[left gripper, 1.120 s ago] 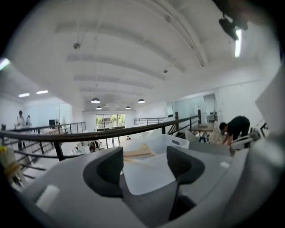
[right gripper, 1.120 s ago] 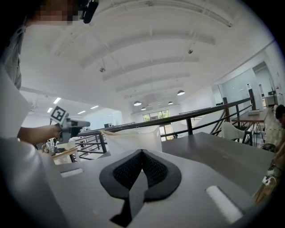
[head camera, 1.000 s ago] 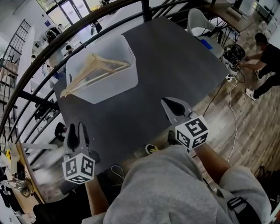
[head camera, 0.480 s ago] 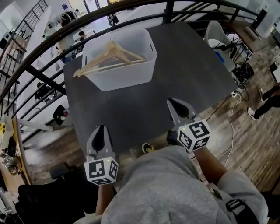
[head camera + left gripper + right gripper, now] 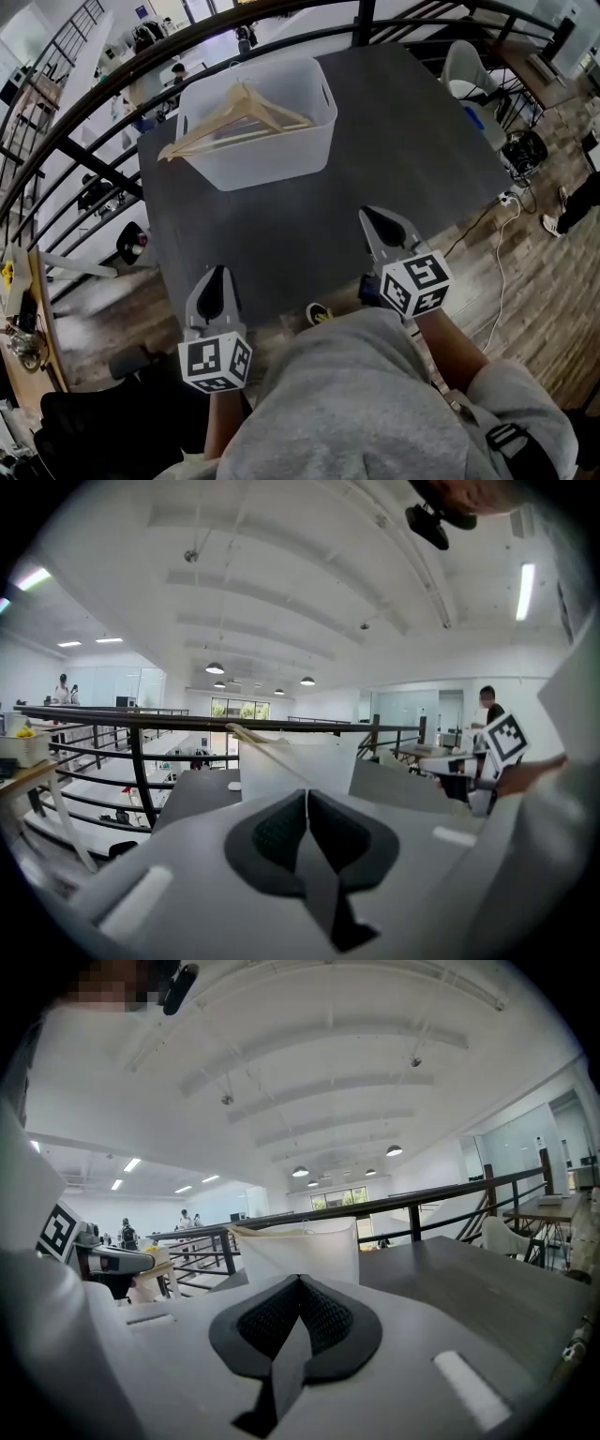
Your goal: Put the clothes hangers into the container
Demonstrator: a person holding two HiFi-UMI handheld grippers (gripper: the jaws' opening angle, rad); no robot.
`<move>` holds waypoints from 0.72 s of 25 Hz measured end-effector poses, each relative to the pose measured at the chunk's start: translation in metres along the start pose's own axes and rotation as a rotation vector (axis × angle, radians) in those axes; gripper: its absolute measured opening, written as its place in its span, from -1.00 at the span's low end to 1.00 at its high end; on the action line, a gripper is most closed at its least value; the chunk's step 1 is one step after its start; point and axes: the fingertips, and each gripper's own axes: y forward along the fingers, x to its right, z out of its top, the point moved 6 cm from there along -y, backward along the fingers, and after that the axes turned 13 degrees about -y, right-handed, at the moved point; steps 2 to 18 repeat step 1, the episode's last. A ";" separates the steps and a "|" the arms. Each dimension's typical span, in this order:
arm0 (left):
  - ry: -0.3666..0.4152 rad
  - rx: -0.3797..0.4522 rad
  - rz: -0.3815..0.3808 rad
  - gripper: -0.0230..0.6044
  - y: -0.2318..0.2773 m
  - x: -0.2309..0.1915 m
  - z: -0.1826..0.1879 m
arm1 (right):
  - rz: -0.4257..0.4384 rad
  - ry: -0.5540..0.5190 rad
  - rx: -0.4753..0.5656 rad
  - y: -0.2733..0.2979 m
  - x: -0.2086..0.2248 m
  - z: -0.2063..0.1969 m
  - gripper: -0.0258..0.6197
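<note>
A white plastic container (image 5: 262, 155) stands at the far side of the dark table (image 5: 375, 159). Wooden clothes hangers (image 5: 234, 117) lie in it, their ends sticking out over its left rim. My left gripper (image 5: 213, 281) hovers over the table's near edge, shut and empty. To its right, my right gripper (image 5: 375, 223) is also shut with nothing in it. In the left gripper view the container (image 5: 300, 766) shows ahead, beyond the closed left gripper (image 5: 307, 803). The right gripper view has the container (image 5: 300, 1246) past the closed right gripper (image 5: 300, 1288).
A black metal railing (image 5: 84, 159) curves round the table's far and left sides. A white chair (image 5: 464, 70) stands at the back right. Cables (image 5: 497, 253) run over the wooden floor to the right. A shoe (image 5: 321, 315) shows below the near edge.
The left gripper's jaws have closed since a second ago. The head view has shifted, so the container now sits more central. Both grippers stay near the table's front edge.
</note>
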 end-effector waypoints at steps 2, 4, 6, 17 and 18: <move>-0.003 0.002 0.001 -0.87 -0.001 -0.002 0.000 | 0.000 -0.001 0.000 0.000 -0.001 -0.001 -0.92; -0.003 0.002 0.001 -0.87 -0.001 -0.002 0.000 | 0.000 -0.001 0.000 0.000 -0.001 -0.001 -0.92; -0.003 0.002 0.001 -0.87 -0.001 -0.002 0.000 | 0.000 -0.001 0.000 0.000 -0.001 -0.001 -0.92; -0.003 0.002 0.001 -0.87 -0.001 -0.002 0.000 | 0.000 -0.001 0.000 0.000 -0.001 -0.001 -0.92; -0.003 0.002 0.001 -0.87 -0.001 -0.002 0.000 | 0.000 -0.001 0.000 0.000 -0.001 -0.001 -0.92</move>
